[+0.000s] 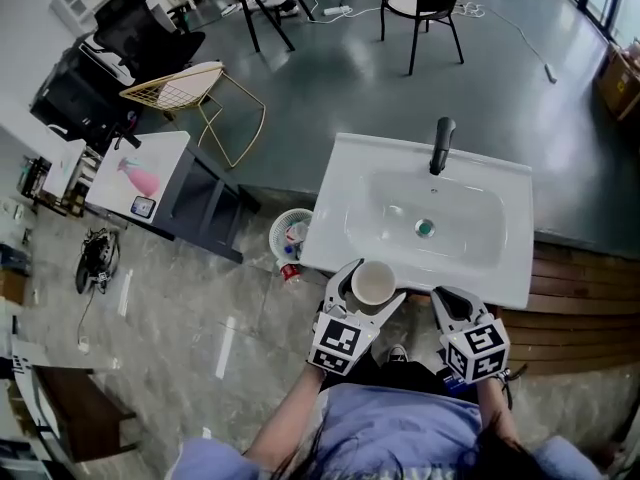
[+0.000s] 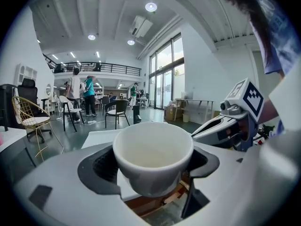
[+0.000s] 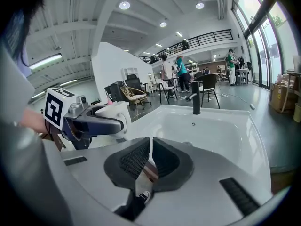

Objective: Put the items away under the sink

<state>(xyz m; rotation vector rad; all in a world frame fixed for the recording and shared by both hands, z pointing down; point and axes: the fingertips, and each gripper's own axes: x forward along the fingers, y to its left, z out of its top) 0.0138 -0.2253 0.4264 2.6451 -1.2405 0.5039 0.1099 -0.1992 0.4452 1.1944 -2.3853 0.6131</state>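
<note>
My left gripper [image 1: 372, 290] is shut on a white cup [image 1: 373, 284], upright and empty, at the front edge of the white sink [image 1: 500, 273]. In the left gripper view the cup [image 2: 153, 155] sits between the black pads [image 2: 106, 166], open mouth up. My right gripper [image 1: 450, 305] is just to the right of it, also at the sink's front edge, with its jaws closed together and nothing between them [image 3: 149, 160]. From the right gripper view the cup [image 3: 116, 115] shows at the left, and the basin with its black tap [image 3: 195, 98] lies ahead.
A black tap [image 1: 441, 144] stands at the sink's back, a drain [image 1: 425, 228] in the basin. A white waste basket [image 1: 291, 234] sits on the floor left of the sink. A wooden counter [image 1: 580, 283] runs to the right. Chairs [image 1: 420, 3] stand farther off.
</note>
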